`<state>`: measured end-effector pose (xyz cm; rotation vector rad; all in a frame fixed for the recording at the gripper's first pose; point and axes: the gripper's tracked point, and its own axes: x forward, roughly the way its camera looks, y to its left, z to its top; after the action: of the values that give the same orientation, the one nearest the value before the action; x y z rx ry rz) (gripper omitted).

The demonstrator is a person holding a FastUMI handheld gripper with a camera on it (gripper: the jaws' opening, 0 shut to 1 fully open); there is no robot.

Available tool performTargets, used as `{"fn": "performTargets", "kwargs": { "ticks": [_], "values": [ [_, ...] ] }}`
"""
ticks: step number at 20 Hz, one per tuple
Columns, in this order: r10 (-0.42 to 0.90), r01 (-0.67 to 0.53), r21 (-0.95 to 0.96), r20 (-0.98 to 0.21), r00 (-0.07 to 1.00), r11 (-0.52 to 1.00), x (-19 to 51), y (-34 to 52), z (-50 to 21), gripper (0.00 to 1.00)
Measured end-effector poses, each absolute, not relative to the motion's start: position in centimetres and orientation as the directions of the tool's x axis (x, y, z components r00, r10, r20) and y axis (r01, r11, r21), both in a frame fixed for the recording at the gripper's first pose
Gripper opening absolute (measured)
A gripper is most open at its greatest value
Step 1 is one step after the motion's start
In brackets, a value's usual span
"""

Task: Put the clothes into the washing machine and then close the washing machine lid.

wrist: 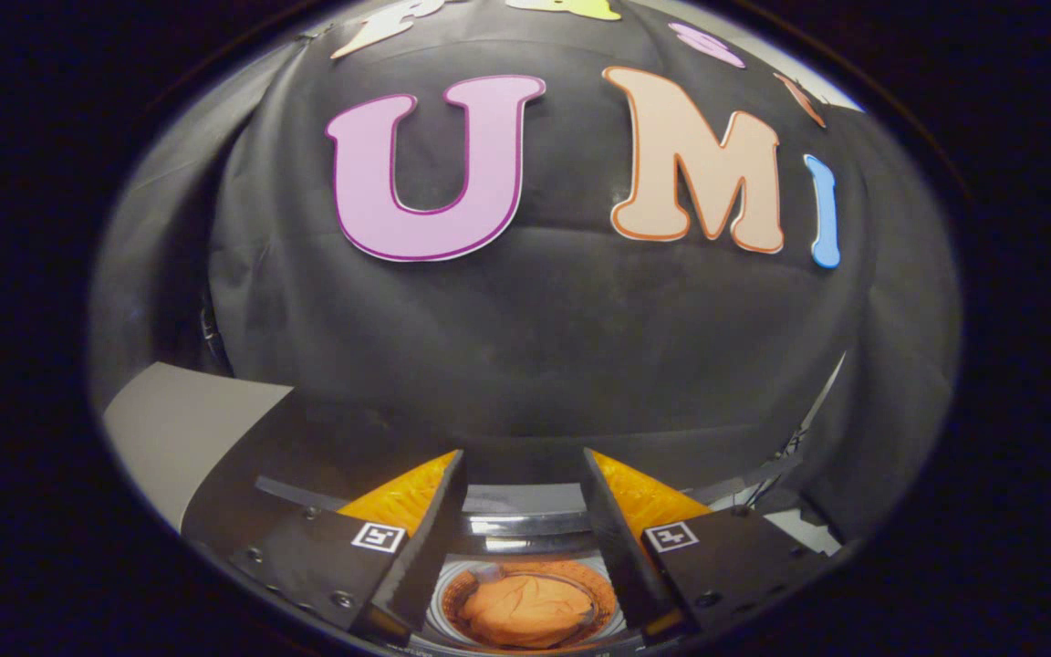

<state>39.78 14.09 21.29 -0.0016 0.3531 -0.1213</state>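
Our gripper (524,493) hangs above the washing machine (525,525), jaws spread and holding nothing. The clothes (521,613), an orange bundle, lie inside the drum, seen below through the gap. We judge loading done. Lid closing comes next: we must find the lid, unseen from here, and swing it down over the drum.

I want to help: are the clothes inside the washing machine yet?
Yes. The orange clothes lie bunched in the washer's drum, seen between the open gripper fingers.
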Motion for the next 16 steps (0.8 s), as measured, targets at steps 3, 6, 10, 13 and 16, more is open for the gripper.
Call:
{"fn": "performTargets", "kwargs": {
  "ticks": [3,6,10,13,16],
  "values": [
    [-0.092,0.105,0.016,-0.369,0.925,0.994,37.3,14.3,20.0,0.81],
    [-0.059,0.090,0.065,-0.378,0.924,0.994,35.2,14.6,19.4,0.80],
    [-0.054,0.091,0.086,-0.364,0.930,0.992,33.6,13.9,19.3,0.80],
    [-0.055,0.094,0.104,-0.328,0.943,0.990,32.6,13.2,20.0,0.80],
    [-0.053,0.083,0.100,-0.269,0.962,0.992,31.2,12.7,20.6,0.80]
  ]
}}
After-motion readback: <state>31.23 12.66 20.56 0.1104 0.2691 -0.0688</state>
